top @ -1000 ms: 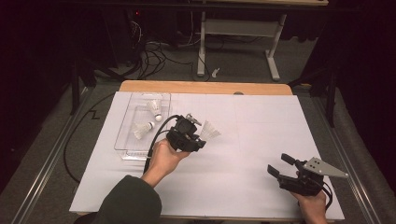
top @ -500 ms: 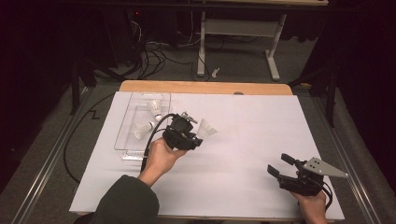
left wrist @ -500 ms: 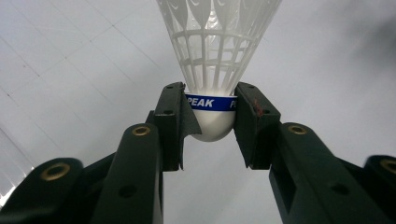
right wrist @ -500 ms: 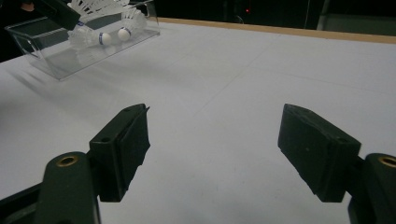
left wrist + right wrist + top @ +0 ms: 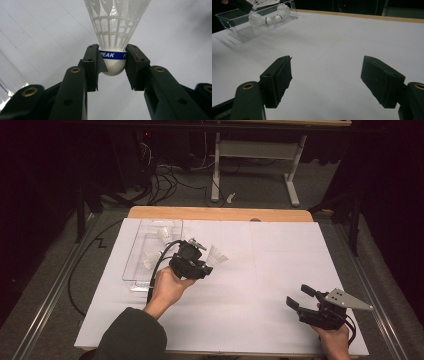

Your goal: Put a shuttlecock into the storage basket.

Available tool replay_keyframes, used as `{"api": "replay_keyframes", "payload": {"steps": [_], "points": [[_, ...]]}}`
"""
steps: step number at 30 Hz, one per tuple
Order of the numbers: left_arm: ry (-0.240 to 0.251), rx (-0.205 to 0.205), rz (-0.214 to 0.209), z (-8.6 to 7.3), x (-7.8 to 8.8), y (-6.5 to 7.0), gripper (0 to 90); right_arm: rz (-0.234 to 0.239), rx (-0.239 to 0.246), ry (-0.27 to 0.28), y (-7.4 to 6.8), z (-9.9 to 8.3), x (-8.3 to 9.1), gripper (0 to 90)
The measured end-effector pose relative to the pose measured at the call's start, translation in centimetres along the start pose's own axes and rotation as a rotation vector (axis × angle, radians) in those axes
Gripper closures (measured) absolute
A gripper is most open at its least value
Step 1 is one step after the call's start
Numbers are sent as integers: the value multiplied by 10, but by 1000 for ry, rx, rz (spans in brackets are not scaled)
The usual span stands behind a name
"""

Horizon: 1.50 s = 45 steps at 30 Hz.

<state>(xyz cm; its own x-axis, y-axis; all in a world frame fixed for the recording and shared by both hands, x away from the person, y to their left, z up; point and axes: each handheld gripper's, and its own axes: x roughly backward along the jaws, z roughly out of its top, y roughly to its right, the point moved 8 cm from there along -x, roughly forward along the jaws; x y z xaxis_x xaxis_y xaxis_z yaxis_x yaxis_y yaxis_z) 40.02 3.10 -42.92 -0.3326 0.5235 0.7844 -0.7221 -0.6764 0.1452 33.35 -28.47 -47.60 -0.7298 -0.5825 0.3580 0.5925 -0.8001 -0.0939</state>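
Shuttlecock (image 5: 113,32) pinched at its cork by left gripper (image 5: 113,66), just right of clear tray (image 5: 137,252), left of centre in high view.

Looks very light, skirt thin and easily crushed, cork rounded and a bit slippery; best taken at the cork by the blue band, as gripped now, never on the skirt. Left gripper about half closed, pads (image 5: 93,62) pressing both sides of the cork, skirt pointing away, held above white table sheet (image 5: 260,285). Two more shuttlecocks (image 5: 265,17) lying in tray, upper left of right gripper view. Right gripper (image 5: 327,80) released, wide apart, holding nothing, lower right of high view.
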Motion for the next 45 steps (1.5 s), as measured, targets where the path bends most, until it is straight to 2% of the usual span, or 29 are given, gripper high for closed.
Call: {"api": "replay_keyframes", "payload": {"steps": [15,45], "points": [[10,16,11,-2,6,-7,654,0,1,0,0,0,0,252],[32,72,58,-13,31,-31,654,0,4,-4,0,0,0,252]]}}
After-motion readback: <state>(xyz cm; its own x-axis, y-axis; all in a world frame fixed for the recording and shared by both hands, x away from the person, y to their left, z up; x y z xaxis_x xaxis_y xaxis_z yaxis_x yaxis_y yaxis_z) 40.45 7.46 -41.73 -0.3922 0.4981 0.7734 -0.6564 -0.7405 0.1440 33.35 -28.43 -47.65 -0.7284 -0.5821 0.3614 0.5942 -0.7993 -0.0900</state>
